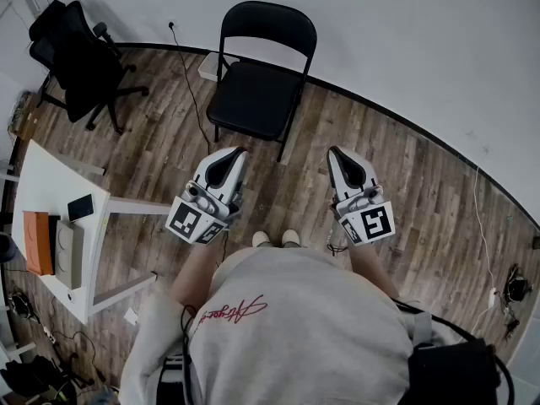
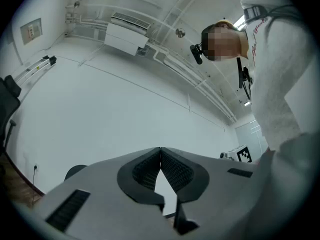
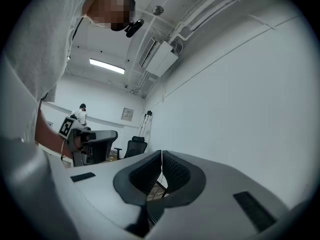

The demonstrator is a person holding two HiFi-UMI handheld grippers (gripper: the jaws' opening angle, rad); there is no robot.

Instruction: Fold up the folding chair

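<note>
Folding chair (image 1: 257, 83): black, thin tubular frame, flat squarish padded seat, rounded backrest. It stands unfolded on the wood-plank floor (image 1: 422, 201), backrest toward the white wall. Left gripper (image 1: 237, 153) and right gripper (image 1: 334, 152) sit just short of the chair's front, either side of its near leg, touching nothing. Both have their ribbed black pads (image 2: 175, 169) pressed together with nothing between. Shells are smooth grey plastic. A black swivel office chair (image 1: 80, 57) is well left of the folding chair.

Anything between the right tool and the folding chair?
No. Head view shows only bare wood floor between the right tool and the folding chair.
</note>
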